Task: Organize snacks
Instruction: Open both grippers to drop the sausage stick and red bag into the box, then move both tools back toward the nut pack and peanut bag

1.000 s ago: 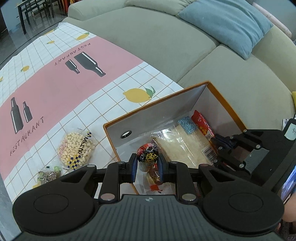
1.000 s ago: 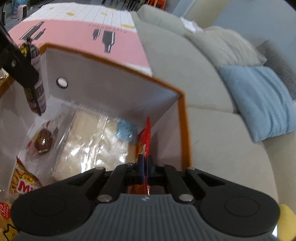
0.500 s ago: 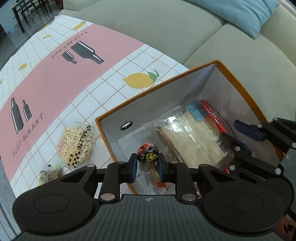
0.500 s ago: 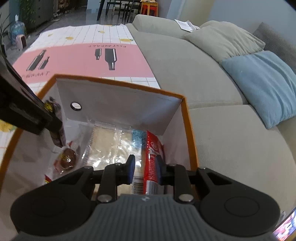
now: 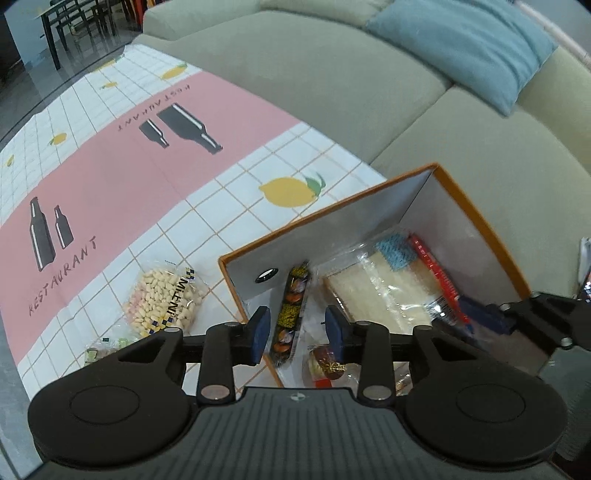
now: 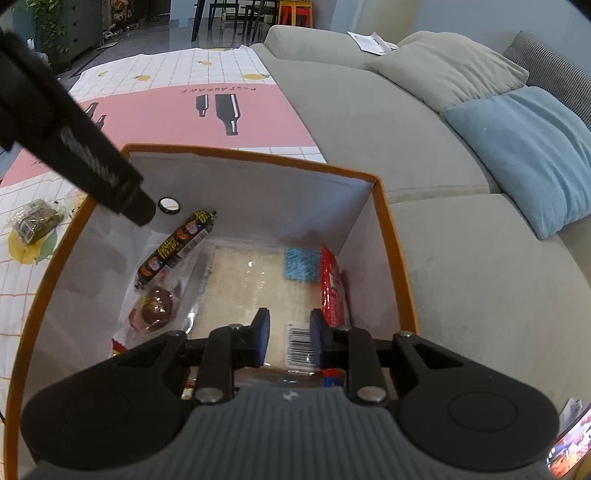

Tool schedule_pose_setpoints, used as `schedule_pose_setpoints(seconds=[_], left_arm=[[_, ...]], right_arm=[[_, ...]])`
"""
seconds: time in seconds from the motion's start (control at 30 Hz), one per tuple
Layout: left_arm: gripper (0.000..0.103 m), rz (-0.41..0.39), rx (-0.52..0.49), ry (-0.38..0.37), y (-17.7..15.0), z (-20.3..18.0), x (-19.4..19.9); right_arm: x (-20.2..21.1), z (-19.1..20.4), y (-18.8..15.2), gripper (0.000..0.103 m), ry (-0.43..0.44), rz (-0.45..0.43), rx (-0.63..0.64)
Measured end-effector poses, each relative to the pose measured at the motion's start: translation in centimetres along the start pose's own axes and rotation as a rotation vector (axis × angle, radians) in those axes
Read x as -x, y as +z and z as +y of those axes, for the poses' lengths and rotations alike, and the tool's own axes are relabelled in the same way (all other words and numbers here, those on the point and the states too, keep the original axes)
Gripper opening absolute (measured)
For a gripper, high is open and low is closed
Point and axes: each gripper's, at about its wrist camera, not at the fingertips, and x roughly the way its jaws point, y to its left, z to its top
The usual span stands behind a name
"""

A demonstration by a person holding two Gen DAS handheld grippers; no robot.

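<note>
Sausage point(image 6: 176, 248) loose in box point(image 6: 391, 236), leaning on wall. Left gripper point(image 5: 297, 334) released, empty. Right gripper point(image 6: 289, 341) released above cracker pack point(image 6: 243, 288).

Ahead of you, a grey-green sofa point(image 5: 332, 74) runs beside the table point(image 5: 110, 177), which carries a pink and white checked cloth. A blue cushion point(image 6: 524, 155) rests on it. Dark dining chairs point(image 6: 236, 14) stand on glossy floor beyond.

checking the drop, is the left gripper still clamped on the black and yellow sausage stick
No, the left gripper stands open and the black and yellow sausage stick lies loose inside the orange-rimmed box.
</note>
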Motion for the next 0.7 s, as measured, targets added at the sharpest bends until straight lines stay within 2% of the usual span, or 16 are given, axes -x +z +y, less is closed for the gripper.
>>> schedule_pose_setpoints(seconds=[0.23,0.37,0.7], left_arm=[[0.055,-0.089,-0.004,0.029,-2.1,1.0,3.9],[0.063,-0.136,0.009,0.049,-3.8,2.0,6.7],[0.067,-0.192,0.068,0.132,-9.3,5.9,11.3]], right_arm=[[2.1,1.4,0.1,0.024,0.019,-0.03,-0.015],[4.5,2.0,0.3,0.047,0.037,-0.084,-0.082],[10.2,5.7,0.4,0.057,0.147,-0.17,-0.242]])
